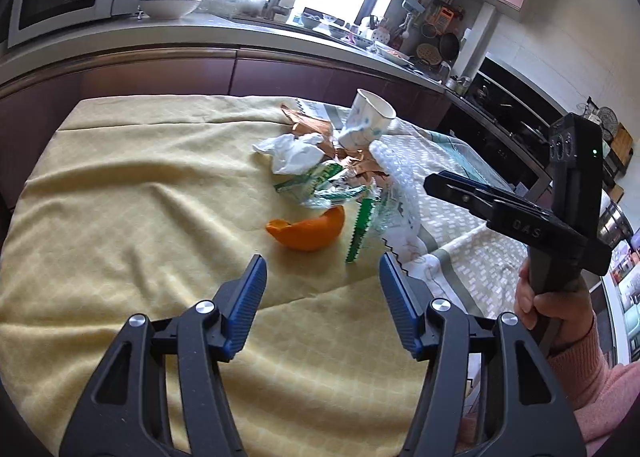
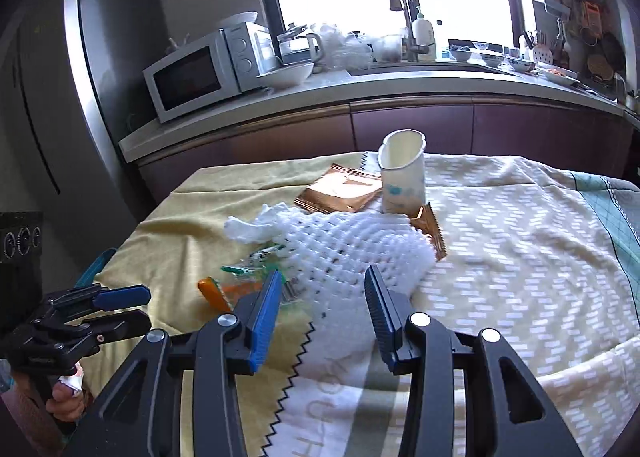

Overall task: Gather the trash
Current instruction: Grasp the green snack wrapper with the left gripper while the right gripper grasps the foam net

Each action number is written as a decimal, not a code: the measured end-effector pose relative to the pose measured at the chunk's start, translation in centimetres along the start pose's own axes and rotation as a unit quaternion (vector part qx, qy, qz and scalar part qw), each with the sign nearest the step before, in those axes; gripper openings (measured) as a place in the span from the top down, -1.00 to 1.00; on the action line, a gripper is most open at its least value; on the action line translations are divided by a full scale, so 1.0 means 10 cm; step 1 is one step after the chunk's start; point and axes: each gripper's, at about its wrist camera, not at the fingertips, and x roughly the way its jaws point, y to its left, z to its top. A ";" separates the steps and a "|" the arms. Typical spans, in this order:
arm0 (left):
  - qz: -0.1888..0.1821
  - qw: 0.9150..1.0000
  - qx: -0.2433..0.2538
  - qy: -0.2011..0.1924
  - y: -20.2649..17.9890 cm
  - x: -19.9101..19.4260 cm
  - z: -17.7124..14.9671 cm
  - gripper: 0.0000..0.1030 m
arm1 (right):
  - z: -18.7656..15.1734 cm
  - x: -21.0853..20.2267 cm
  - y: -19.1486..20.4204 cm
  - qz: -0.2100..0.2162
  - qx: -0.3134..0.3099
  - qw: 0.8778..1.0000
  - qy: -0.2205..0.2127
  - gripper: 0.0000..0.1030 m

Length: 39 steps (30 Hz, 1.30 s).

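Observation:
A pile of trash lies on the cloth-covered table (image 1: 120,197). It holds an orange peel (image 1: 310,231), a crumpled white tissue (image 1: 294,153), green-and-white wrappers (image 1: 320,185), copper foil wrappers (image 2: 344,193), a squashed paper cup (image 1: 370,121) and white foam netting (image 2: 352,249). My left gripper (image 1: 322,277) is open and empty, just short of the orange peel. My right gripper (image 2: 322,289) is open and empty, its fingertips at the near edge of the foam netting. The cup (image 2: 402,177) stands behind the netting.
A kitchen counter (image 2: 360,85) runs behind the table with a microwave (image 2: 200,73), bowls, a kettle and a sink. A fridge (image 2: 104,57) stands at the far left. A patterned cloth (image 2: 520,257) covers the table's right side.

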 end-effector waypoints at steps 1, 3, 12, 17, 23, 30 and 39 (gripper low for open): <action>-0.003 1.000 0.004 0.005 -0.06 0.05 0.01 -0.12 | -0.02 0.04 -0.02 -0.004 -0.003 1.000 0.006 0.11; -0.009 1.000 0.011 0.011 -0.17 0.16 0.02 -0.12 | -0.05 0.09 -0.02 -0.010 -0.007 1.000 0.012 0.06; -0.027 0.998 0.006 0.064 -0.31 0.70 0.14 0.15 | -0.12 0.25 -0.01 -0.039 -0.037 0.998 0.023 0.01; -0.031 0.995 -0.016 0.090 -0.26 0.93 0.19 0.49 | -0.11 0.25 -0.05 -0.033 -0.034 0.999 0.027 0.10; -0.031 0.996 -0.015 0.086 -0.27 0.92 0.19 0.63 | -0.11 0.22 -0.11 -0.021 -0.025 0.999 0.030 0.68; -0.035 0.997 0.001 0.073 -0.34 0.74 0.14 0.67 | -0.12 0.11 -0.13 -0.016 -0.019 1.000 0.019 0.89; -0.043 0.998 -0.006 0.045 -0.26 0.36 0.11 0.67 | -0.07 -0.12 -0.09 -0.007 -0.018 1.000 -0.005 0.92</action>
